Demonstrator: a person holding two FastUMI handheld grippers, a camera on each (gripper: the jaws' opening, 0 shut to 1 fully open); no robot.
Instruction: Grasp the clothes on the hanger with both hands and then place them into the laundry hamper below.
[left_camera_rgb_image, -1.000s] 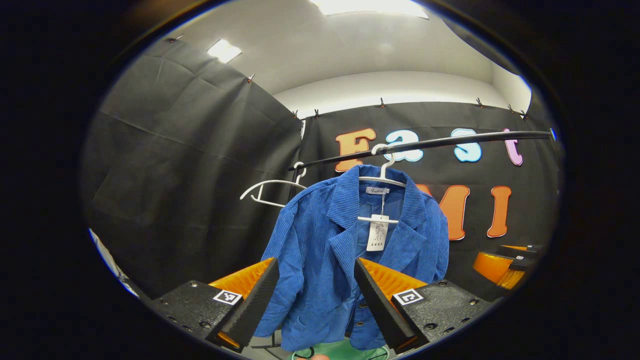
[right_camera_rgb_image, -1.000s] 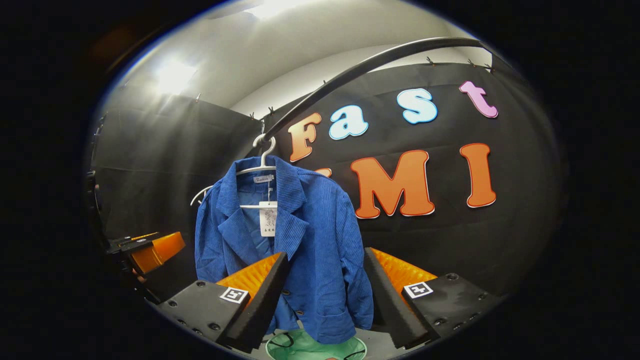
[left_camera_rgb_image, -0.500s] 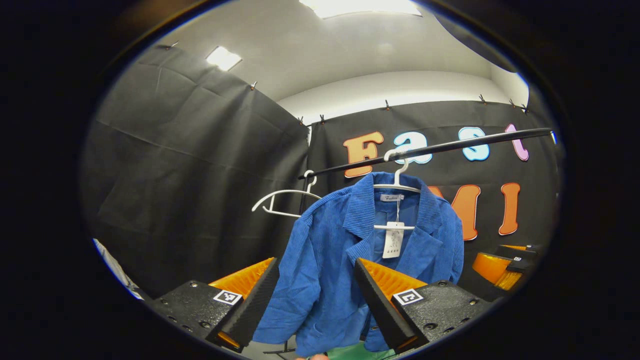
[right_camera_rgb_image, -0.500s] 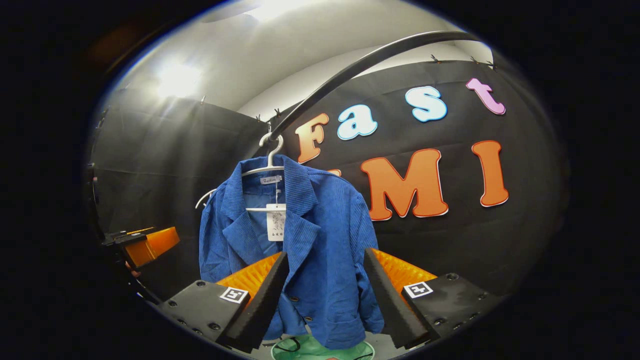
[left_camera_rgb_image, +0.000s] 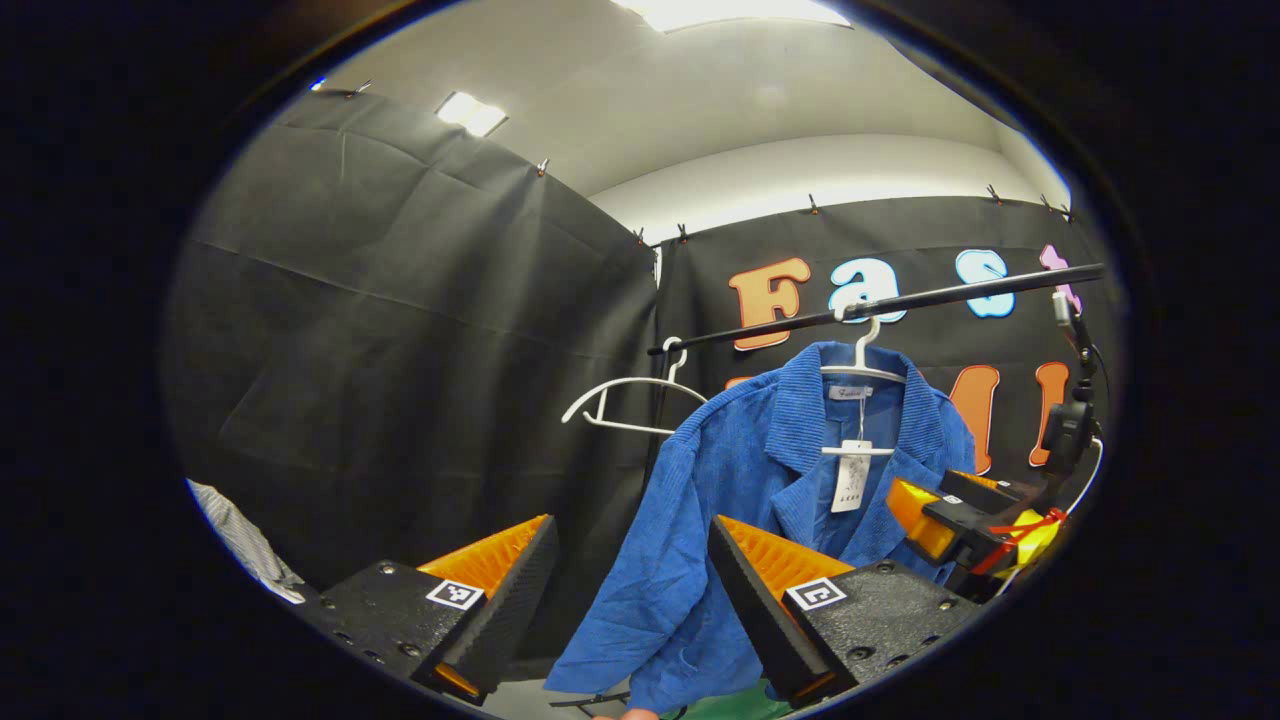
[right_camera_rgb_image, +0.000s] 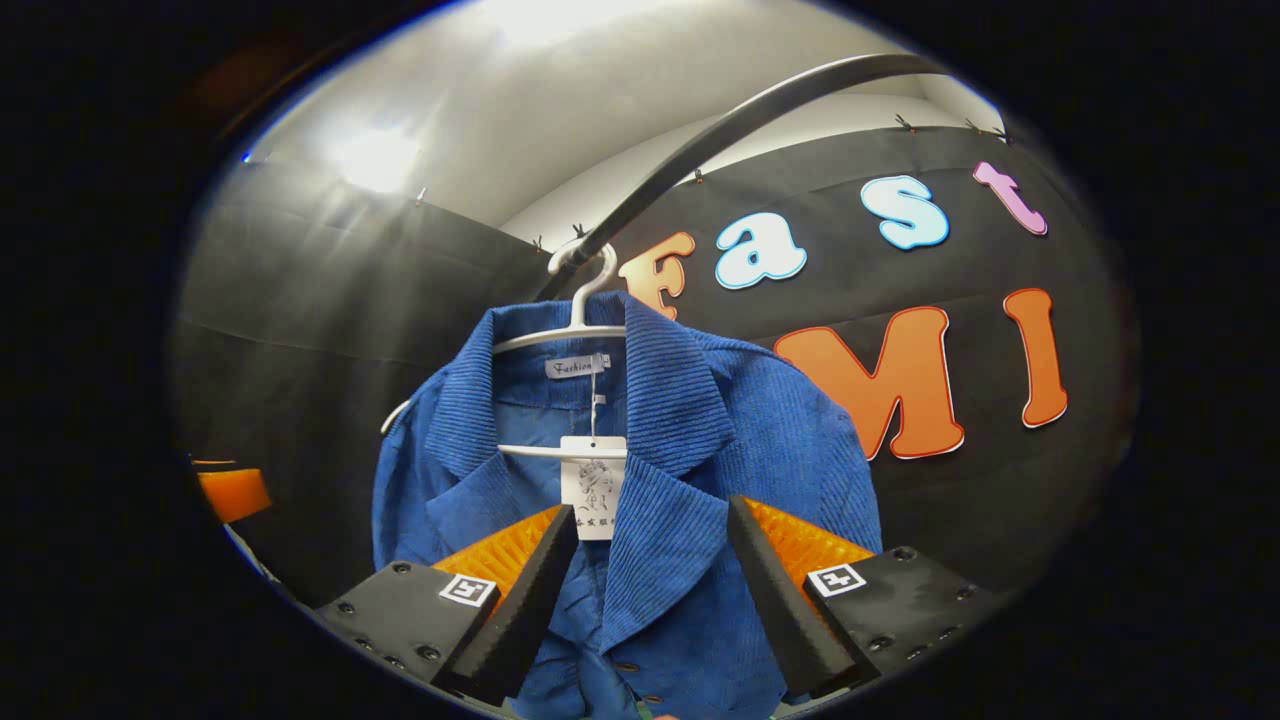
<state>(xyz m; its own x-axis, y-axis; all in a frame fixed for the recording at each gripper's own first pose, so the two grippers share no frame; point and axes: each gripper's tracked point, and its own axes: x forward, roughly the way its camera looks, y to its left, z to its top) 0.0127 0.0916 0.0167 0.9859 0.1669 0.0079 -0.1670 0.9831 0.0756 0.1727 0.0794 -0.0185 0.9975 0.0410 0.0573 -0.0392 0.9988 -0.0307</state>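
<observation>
A blue corduroy jacket (left_camera_rgb_image: 740, 500) (right_camera_rgb_image: 690, 470) hangs on a white hanger (left_camera_rgb_image: 862, 365) (right_camera_rgb_image: 580, 325) from a black rail (left_camera_rgb_image: 900, 300) (right_camera_rgb_image: 720, 130), with a white tag (right_camera_rgb_image: 597, 487) at its collar. My left gripper (left_camera_rgb_image: 632, 610) is open, the jacket's sleeve just ahead and to the right of the gap between its fingers. My right gripper (right_camera_rgb_image: 650, 600) is open close under the jacket's lapels, which show between its fingers. In the left gripper view the right gripper (left_camera_rgb_image: 950, 510) sits by the jacket's far side. A strip of the green hamper (left_camera_rgb_image: 730, 705) shows under the jacket.
An empty white hanger (left_camera_rgb_image: 630, 395) hangs on the same rail to the left of the jacket. A black camera mount with cables (left_camera_rgb_image: 1070, 430) stands at the rail's right end. Black cloth walls (left_camera_rgb_image: 400, 330) close in the booth behind and to the left.
Both grippers have come closer to the jacket. In the left gripper view the jacket slid rightwards; in the right gripper view it grew larger and the hamper dropped out of sight.
</observation>
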